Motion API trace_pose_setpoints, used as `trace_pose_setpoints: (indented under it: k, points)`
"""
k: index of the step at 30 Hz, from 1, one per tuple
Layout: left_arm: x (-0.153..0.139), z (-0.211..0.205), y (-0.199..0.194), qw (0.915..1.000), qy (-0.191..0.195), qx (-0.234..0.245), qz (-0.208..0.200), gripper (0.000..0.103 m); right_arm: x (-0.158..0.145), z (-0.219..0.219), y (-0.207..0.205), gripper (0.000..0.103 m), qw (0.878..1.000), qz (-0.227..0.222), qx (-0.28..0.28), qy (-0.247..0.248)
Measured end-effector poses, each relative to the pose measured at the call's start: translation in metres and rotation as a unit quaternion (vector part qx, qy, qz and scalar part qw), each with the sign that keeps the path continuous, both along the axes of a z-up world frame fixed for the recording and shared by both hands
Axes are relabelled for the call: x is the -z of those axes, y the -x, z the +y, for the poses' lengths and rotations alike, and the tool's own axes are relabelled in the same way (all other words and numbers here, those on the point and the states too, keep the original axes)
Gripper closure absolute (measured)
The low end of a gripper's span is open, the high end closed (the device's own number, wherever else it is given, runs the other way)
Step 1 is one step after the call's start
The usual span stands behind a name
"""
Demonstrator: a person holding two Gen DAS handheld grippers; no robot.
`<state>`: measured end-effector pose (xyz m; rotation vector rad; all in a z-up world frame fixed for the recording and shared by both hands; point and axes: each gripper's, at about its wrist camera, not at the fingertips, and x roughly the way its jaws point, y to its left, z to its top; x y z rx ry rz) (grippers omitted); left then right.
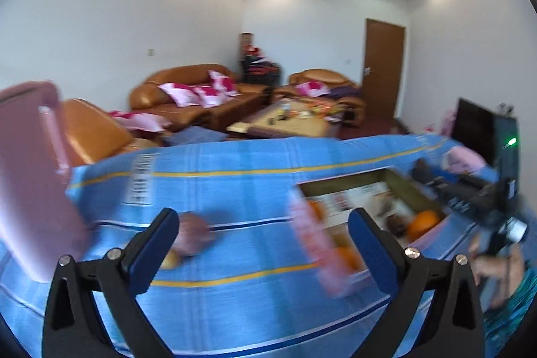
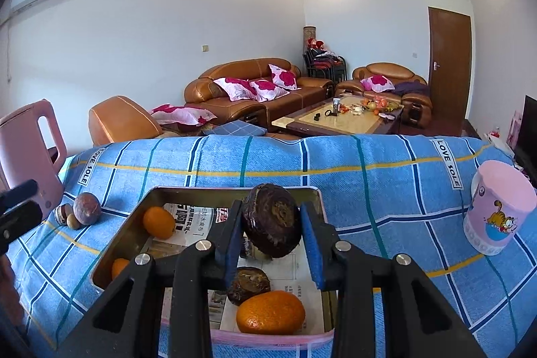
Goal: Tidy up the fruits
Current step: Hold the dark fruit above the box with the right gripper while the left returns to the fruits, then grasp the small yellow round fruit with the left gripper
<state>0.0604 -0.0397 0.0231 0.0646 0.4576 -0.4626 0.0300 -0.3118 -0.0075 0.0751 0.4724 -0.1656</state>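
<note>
My right gripper [image 2: 272, 234] is shut on a dark brown round fruit [image 2: 272, 220] and holds it above the metal tray [image 2: 124, 234]. The tray is lined with newspaper and holds oranges [image 2: 270, 312] [image 2: 158, 222] and another dark fruit [image 2: 249, 280]. A purple-brown fruit [image 2: 87, 208] and smaller fruits [image 2: 68, 217] lie on the blue cloth left of the tray. My left gripper [image 1: 263, 244] is open and empty above the cloth; the view is blurred. The purple-brown fruit [image 1: 193, 234] lies by its left finger and the tray [image 1: 412, 193] is to its right.
A pink kettle [image 2: 30, 153] stands at the table's left end and a pink cartoon cup [image 2: 496, 207] at the right. A blue checked cloth [image 2: 369, 183] covers the table. Sofas and a coffee table lie beyond the far edge.
</note>
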Motion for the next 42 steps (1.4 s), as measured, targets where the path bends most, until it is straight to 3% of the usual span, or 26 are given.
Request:
trace_pose_setpoints:
  k: [6,9,11,14,19,24,29,34,36,39,42]
  points:
    - [0.017,0.064,-0.009,0.9979,-0.04,-0.042,0.028,0.001,0.0,0.003,0.002,0.068,1.0,-0.002,0.0,0.0]
    - [0.029,0.079,-0.021,0.9961,-0.029,-0.063,0.055,0.004,-0.003,0.01,0.003,0.068,1.0,-0.008,-0.009,0.01]
    - [0.038,0.07,-0.034,0.994,-0.023,-0.06,0.088,0.018,-0.003,0.016,0.004,0.068,1.0,-0.008,-0.014,0.021]
    - [0.055,0.046,-0.053,0.9888,-0.074,-0.058,0.116,0.04,-0.001,0.021,0.003,0.068,0.999,-0.003,-0.017,0.033]
    - [0.074,0.038,-0.067,0.9811,-0.077,-0.063,0.166,0.055,-0.002,0.013,0.003,0.068,1.0,-0.005,-0.008,0.018]
    - [0.076,0.028,-0.071,0.9813,-0.079,-0.044,0.17,0.058,-0.001,0.01,-0.001,0.068,1.0,-0.001,-0.009,0.002]
    - [0.08,0.028,-0.098,0.975,-0.065,-0.068,0.201,0.056,-0.003,0.011,0.001,0.068,1.0,-0.005,-0.007,0.007]
    - [0.081,0.024,-0.104,0.9743,-0.07,-0.068,0.203,0.057,-0.003,0.012,0.0,0.068,1.0,-0.002,-0.009,0.006]
    - [0.079,0.023,-0.102,0.9752,-0.069,-0.059,0.202,0.075,-0.004,0.012,0.0,0.068,1.0,-0.003,-0.008,0.008]
    - [0.076,0.023,-0.1,0.9772,-0.062,-0.058,0.195,0.075,-0.005,0.01,0.001,0.068,1.0,-0.004,-0.004,0.006]
    - [0.061,0.03,-0.082,0.9864,-0.023,-0.059,0.151,0.075,-0.006,0.007,0.001,0.068,1.0,-0.007,0.0,0.001]
